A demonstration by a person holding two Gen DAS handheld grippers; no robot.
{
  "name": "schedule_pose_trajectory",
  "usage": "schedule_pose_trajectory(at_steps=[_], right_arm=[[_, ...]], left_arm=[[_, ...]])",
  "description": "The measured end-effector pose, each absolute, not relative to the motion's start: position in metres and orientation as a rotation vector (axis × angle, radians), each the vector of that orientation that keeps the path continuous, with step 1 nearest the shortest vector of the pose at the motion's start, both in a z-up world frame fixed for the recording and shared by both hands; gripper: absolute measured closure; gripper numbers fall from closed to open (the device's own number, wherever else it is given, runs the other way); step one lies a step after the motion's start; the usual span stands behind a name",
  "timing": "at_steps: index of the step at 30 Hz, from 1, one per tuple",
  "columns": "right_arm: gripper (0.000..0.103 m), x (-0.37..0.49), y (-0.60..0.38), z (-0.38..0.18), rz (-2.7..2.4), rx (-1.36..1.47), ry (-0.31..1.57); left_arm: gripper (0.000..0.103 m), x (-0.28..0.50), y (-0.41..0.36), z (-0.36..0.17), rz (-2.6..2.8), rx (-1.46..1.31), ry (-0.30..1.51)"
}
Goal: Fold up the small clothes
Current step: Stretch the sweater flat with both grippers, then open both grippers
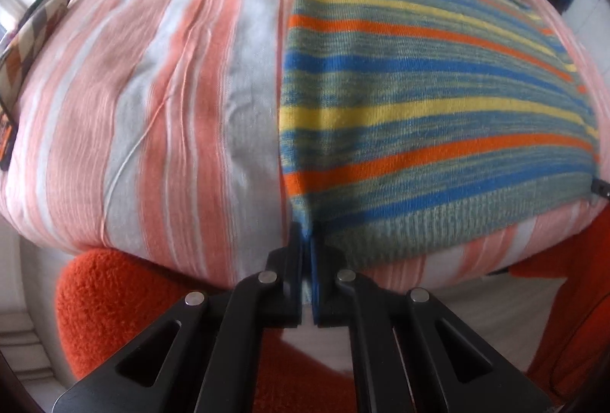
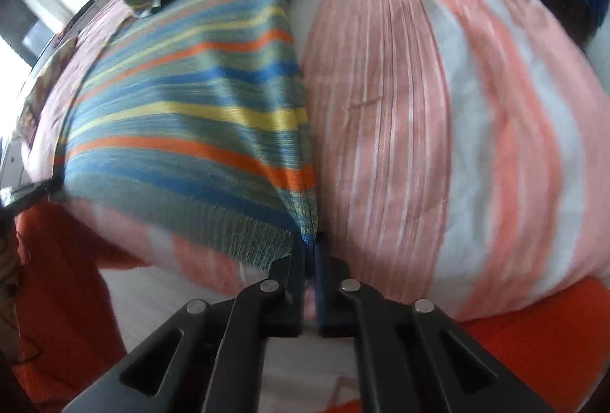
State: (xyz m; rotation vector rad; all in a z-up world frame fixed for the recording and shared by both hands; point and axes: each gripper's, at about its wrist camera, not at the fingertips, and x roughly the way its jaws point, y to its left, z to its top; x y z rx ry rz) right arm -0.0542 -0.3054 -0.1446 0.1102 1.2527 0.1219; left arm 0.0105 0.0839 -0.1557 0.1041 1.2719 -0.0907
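Left wrist view: left gripper (image 1: 305, 241) fingers clamped on striped sweater (image 1: 438, 100) corner, lower centre.
Right wrist view: right gripper (image 2: 310, 245) fingers clamped on sweater hem.
Surface: pink-striped bed (image 1: 171, 89).

Each wrist camera looks steeply down along its own tool, close over the near edge of the bed (image 1: 183, 100); the left view faces the striped sweater's (image 1: 419, 100) left hem corner, the right its right corner, both sharing that sweater

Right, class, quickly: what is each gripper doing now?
Left gripper: shut on the striped sweater hem corner.
Right gripper: shut on its other hem corner.
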Motion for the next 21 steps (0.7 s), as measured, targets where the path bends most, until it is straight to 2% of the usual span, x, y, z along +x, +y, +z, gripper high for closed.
schedule_pose_trajectory(at_steps=[6,8,9,11,12,13,15,16,17,18,21], right_arm=[[0.100,-0.047,-0.306,-0.152,0.123,0.133,1.249],[0.100,-0.051,-0.309,-0.152,0.120,0.129,1.244],[0.100,-0.052,-0.309,-0.151,0.120,0.130,1.240],[0.098,-0.055,-0.311,-0.148,0.123,0.147,1.229],[0.096,-0.058,-0.312,-0.146,0.132,0.170,1.224],[0.091,-0.062,-0.315,-0.143,0.136,0.180,1.223],[0.074,-0.070,-0.317,-0.136,0.143,0.195,1.219],[0.059,-0.075,-0.318,-0.130,0.138,0.196,1.201],[0.050,-0.081,-0.320,-0.124,0.122,0.188,1.176],[0.049,-0.086,-0.322,-0.115,0.084,0.158,1.136],[0.047,-0.090,-0.324,-0.100,0.017,0.103,1.057]], left_arm=[[0.101,0.016,0.080,-0.164,-0.076,0.096,1.279],[0.095,0.016,0.081,-0.163,-0.072,0.085,1.277],[0.089,0.014,0.082,-0.162,-0.069,0.078,1.274],[0.070,0.012,0.085,-0.156,-0.070,0.054,1.270],[0.051,0.009,0.089,-0.150,-0.062,0.047,1.266],[0.037,0.006,0.094,-0.143,-0.061,0.031,1.250],[0.028,0.007,0.104,-0.124,-0.063,0.003,1.189],[0.020,0.015,0.114,-0.108,-0.046,-0.011,1.127],[0.014,0.021,0.122,-0.099,-0.028,-0.017,1.089],[0.003,0.033,0.131,-0.088,0.001,-0.022,1.037],[0.001,0.089,0.151,-0.075,0.050,-0.004,0.889]])
